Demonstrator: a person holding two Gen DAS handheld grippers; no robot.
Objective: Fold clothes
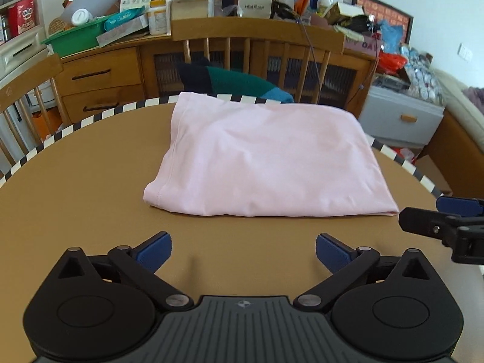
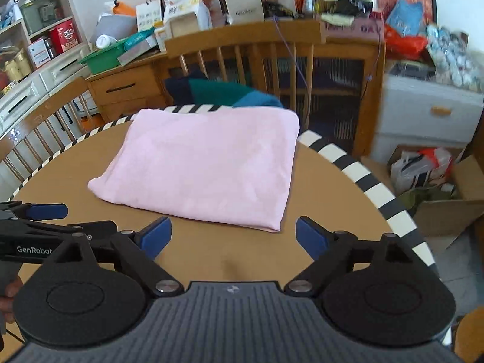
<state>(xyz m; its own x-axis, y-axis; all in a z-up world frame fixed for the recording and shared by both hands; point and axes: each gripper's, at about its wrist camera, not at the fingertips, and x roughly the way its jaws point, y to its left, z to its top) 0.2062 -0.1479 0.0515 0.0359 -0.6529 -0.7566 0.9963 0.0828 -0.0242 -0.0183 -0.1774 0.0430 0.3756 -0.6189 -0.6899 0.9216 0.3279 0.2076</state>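
Round brown table [image 1: 75, 181]: folded pink shirt [image 1: 266, 157], soft, light, limp; best pinched at near corners. Left gripper [image 1: 243, 252] and right gripper [image 2: 234, 237] both released, empty.

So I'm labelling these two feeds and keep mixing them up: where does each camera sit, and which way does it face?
Left wrist view: sits on the left gripper, low over the round brown table, facing the folded pink garment; the right gripper enters from the right.
Right wrist view: sits on the right gripper, facing the same garment from its right side; the left gripper enters from the left.
Both show the wooden spindle-back chair and the cluttered sideboard behind it.
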